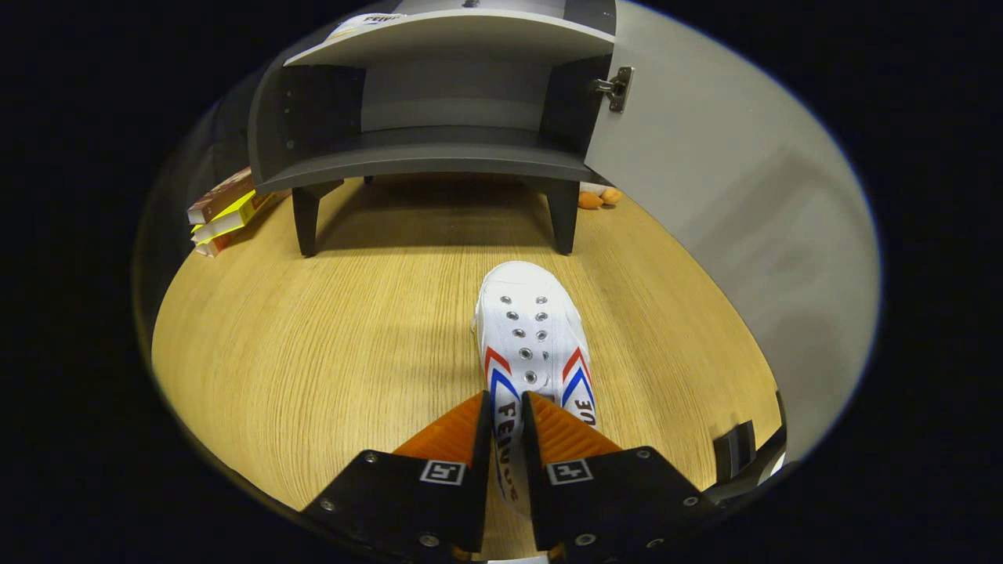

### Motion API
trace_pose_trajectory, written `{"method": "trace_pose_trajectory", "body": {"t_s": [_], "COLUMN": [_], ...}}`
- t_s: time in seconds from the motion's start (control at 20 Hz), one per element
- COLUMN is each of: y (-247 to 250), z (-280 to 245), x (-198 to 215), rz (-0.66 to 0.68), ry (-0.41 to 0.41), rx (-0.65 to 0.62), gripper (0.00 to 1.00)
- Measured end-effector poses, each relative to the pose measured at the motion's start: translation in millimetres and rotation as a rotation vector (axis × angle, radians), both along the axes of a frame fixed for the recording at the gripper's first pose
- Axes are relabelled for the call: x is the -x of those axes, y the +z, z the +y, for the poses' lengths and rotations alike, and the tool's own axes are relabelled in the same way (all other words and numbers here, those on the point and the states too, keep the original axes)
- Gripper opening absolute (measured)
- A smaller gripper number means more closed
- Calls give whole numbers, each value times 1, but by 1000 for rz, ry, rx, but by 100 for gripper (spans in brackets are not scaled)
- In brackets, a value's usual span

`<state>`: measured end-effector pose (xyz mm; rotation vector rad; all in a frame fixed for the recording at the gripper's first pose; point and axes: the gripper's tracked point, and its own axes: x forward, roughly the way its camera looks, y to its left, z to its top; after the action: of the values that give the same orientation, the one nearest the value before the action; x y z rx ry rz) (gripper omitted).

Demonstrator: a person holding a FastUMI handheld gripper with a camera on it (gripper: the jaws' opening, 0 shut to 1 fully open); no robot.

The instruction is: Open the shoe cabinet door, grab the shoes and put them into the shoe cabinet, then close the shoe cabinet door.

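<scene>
Carrying shoe (533, 329) | gripper (505, 415) fingers clamped on its tongue | toe aimed at cabinet (439, 149) | door (705, 196) open for loading

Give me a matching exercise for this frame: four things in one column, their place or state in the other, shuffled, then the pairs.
Things:
1. shoe
2. cabinet door
3. books
4. hand-held gripper

States or places:
A. stacked on the floor beside the cabinet's leg
B. swung open on its hinge
C. shut on the shoe
D. white, toe pointing toward the cabinet

Pairs: 1-D, 2-B, 3-A, 4-C
</scene>
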<state>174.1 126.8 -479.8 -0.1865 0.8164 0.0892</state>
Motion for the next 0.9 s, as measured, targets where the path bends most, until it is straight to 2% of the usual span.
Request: {"method": "trace_pose_trajectory", "body": {"t_s": [0.1,0.3,0.6,0.9], "y": [-1,8,41,97], "z": [1,-1,5,17], "x": [0,0,6,14], "rz": [6,-17,-56,-123], "ry": [13,25,6,29], "rx": [-28,-13,-80,-102], "gripper": [13,0,0,0]}}
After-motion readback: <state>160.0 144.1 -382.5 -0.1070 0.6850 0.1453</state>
